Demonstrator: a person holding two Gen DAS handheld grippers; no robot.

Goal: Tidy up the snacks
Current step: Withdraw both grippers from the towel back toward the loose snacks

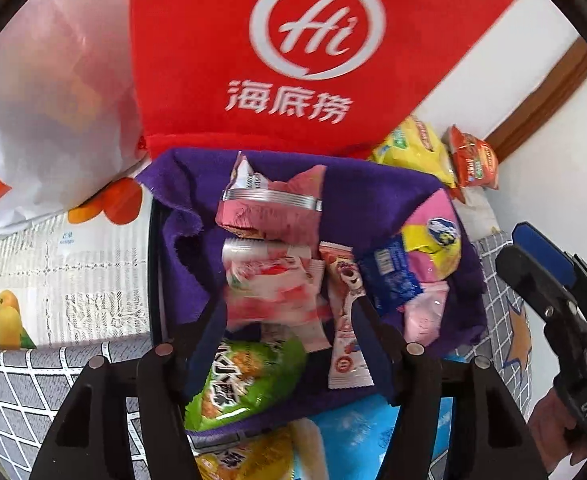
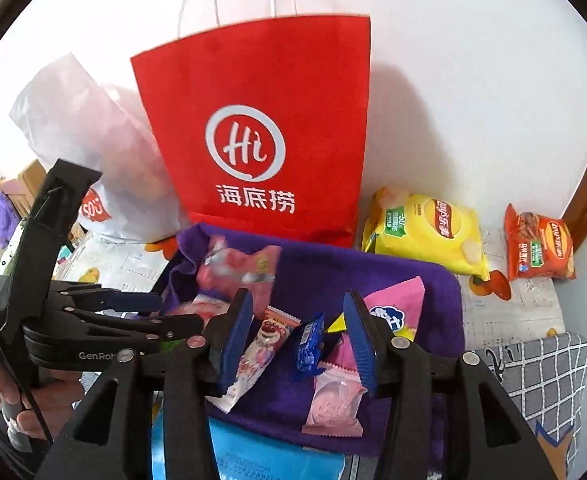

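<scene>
A purple cloth (image 1: 373, 192) (image 2: 373, 272) lines a box and holds several small snack packets: pink ones (image 1: 269, 208) (image 2: 237, 268), a strawberry-bear bar (image 1: 345, 320) (image 2: 257, 348), a blue packet (image 1: 393, 276) (image 2: 307, 344), a round pink packet (image 2: 335, 402) and a green bag (image 1: 249, 380). My left gripper (image 1: 285, 316) is open above the pile, with blurred pink packets between its fingers. My right gripper (image 2: 299, 332) is open over the blue packet and the bear bar. It shows at the right of the left wrist view (image 1: 549, 280).
A red paper bag (image 1: 293, 60) (image 2: 261, 140) stands behind the box, a white plastic bag (image 1: 45, 100) (image 2: 105, 152) to its left. A yellow chip bag (image 2: 425, 232) (image 1: 413, 148) and a red one (image 2: 539, 248) (image 1: 473, 160) lie by the wall. A light blue packet (image 2: 277, 460) lies at the front.
</scene>
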